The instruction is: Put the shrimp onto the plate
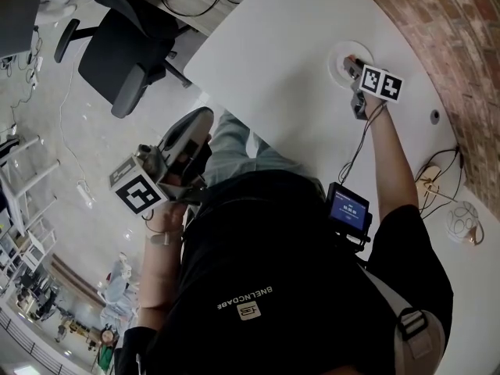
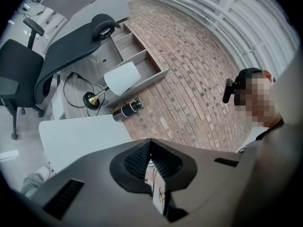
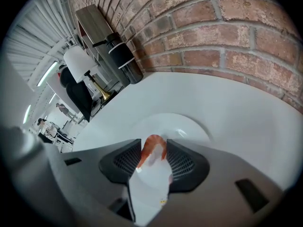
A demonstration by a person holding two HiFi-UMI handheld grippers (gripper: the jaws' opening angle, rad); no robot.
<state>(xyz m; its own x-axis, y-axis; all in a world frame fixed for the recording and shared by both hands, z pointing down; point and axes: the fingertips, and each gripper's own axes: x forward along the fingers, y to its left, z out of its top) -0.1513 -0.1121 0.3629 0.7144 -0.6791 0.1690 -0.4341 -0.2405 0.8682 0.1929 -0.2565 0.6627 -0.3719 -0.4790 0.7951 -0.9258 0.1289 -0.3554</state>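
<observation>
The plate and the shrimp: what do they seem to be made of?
The plate is white and glossy, with a bright highlight on its inner slope: ceramic or hard plastic, I cannot tell which. The shrimp has a smooth surface in clean orange and white: probably a plastic or rubber model, not real food.

Red-brown brick wall (image 1: 461,45) runs down the right edge of the head view, with a white tabletop (image 1: 273,53) butted against it. Black office chair (image 1: 125,53) upper left, on pale floor (image 1: 47,116). Left gripper view, upper left: grey open shelving (image 2: 137,63), white-shaded lamp (image 2: 122,78), and a dark cylinder (image 2: 127,109), possibly a flask. Ribbed white ceiling (image 2: 227,4) upper right.
</observation>
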